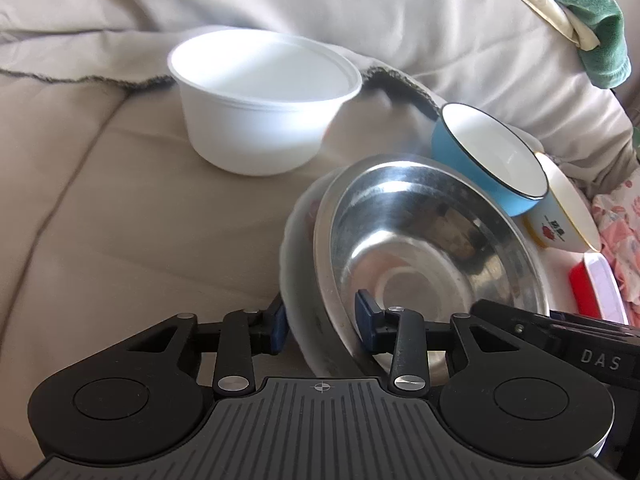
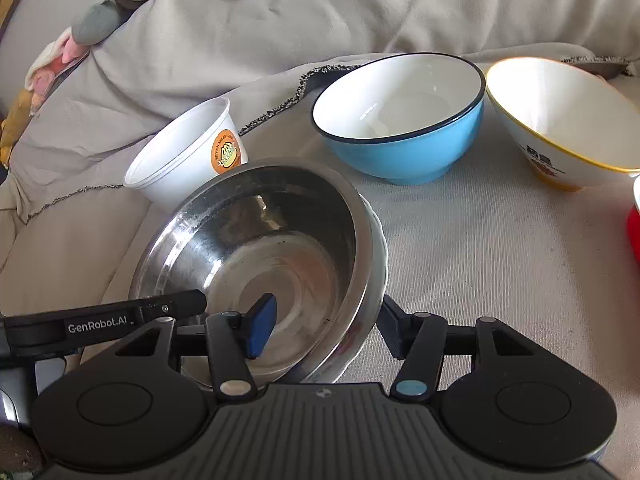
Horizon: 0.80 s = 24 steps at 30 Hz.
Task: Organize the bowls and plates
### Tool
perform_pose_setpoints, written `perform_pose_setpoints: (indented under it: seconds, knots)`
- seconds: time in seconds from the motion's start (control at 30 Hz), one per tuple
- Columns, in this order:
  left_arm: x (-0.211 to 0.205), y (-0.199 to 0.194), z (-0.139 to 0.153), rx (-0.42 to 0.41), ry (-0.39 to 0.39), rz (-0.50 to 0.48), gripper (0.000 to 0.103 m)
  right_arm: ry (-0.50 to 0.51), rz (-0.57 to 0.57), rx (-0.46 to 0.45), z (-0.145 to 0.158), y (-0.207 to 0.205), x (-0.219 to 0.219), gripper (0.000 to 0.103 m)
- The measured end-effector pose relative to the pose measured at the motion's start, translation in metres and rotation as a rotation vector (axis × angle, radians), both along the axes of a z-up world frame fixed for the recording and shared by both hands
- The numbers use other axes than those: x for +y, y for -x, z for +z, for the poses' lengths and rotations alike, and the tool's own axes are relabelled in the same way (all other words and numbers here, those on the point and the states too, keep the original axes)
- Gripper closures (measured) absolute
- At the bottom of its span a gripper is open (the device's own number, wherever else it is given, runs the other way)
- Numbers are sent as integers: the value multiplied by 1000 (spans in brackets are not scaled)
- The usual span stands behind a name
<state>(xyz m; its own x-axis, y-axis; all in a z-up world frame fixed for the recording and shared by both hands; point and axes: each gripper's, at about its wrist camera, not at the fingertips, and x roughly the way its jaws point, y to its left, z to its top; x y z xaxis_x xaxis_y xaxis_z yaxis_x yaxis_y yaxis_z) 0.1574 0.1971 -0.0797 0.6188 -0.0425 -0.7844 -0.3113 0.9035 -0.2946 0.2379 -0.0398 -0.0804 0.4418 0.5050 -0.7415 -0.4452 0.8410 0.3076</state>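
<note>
Steel bowl (image 2: 256,256), shiny, nested in white plate (image 1: 296,264).

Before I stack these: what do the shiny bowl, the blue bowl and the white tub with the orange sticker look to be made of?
Shiny bowl: looks like stainless steel, polished, with mirror-like reflections and fine scratches.
Blue bowl: probably glazed ceramic or enamel; glossy blue outside, white inside, dark rim line.
White tub: apparently thin plastic; matte, slightly translucent wall, rolled lip, printed sticker.

bare beige cloth (image 1: 120,240) open left of steel bowl (image 1: 432,248), white tub (image 1: 260,108) behind, blue bowl (image 2: 400,120) and yellow-rimmed bowl (image 2: 560,120) crowding the far right
</note>
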Motion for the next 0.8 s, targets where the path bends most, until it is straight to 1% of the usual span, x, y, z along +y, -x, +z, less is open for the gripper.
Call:
perform_pose_setpoints:
  seconds: [0.03, 0.1, 0.2, 0.27, 0.3, 0.33, 0.37, 0.4, 0.47, 0.5, 0.57, 0.6, 0.63, 0.7, 0.8]
  knots:
    - [0, 2, 3, -10, -19, 9, 68, 0, 5, -1, 1, 0, 0, 47]
    - [-4, 6, 13, -40, -63, 34, 68, 8, 3, -27, 5, 0, -3, 47]
    - [-10, 12, 34, -92, -127, 96, 68, 26, 0, -99, 19, 3, -15, 47]
    - [-17, 16, 52, -138, -183, 147, 68, 16, 4, -136, 33, 3, -33, 47]
    - [-22, 15, 61, -168, -199, 160, 68, 9, 1, -156, 40, 3, -44, 47]
    - [-30, 13, 72, -201, -199, 152, 68, 6, -9, -176, 48, 3, -57, 47]
    - [-39, 8, 81, -230, -181, 119, 68, 9, -27, -194, 54, 1, -71, 46]
    - [-51, 0, 89, -250, -151, 66, 68, 21, -54, -208, 60, -3, -87, 44]
    - [-81, -23, 96, -256, -61, -82, 68, 49, -122, -220, 67, -14, -119, 43]
    - [-98, -37, 95, -242, 4, -161, 68, 64, -163, -224, 68, -20, -135, 42]
    - [-135, -66, 85, -180, 134, -288, 68, 99, -270, -221, 65, -33, -168, 41]
    - [-155, -79, 77, -141, 182, -337, 68, 108, -322, -213, 62, -39, -184, 41]
    - [-175, -92, 69, -104, 211, -376, 68, 105, -363, -201, 59, -44, -199, 41]
    - [-209, -114, 53, -39, 226, -429, 68, 78, -435, -144, 49, -56, -228, 41]
    - [-246, -137, 28, 42, 194, -441, 68, 38, -488, -11, 27, -73, -260, 41]
